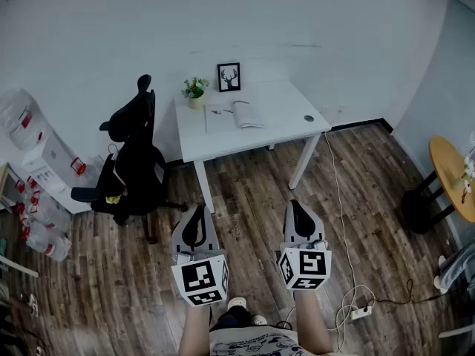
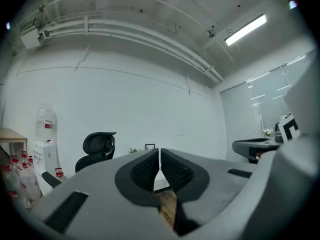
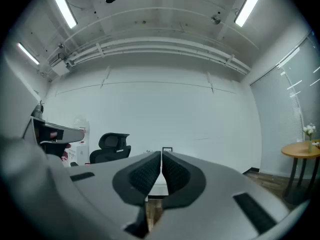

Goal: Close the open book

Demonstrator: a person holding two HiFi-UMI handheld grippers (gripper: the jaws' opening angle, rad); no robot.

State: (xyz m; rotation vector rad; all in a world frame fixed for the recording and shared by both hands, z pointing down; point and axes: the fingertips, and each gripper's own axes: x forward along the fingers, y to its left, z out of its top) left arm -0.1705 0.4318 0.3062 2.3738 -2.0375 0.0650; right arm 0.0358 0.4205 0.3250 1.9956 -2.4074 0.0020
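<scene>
Fingers of left gripper (image 2: pixel 159 152) and right gripper (image 3: pixel 162 154) meet, empty, well away from the open book (image 1: pixel 249 115).

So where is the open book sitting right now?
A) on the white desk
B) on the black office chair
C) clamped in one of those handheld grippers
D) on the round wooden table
A: the open book lies on the white desk, near the potted plant and the framed picture. The left gripper and right gripper are shut on nothing, well short of the desk.
</scene>
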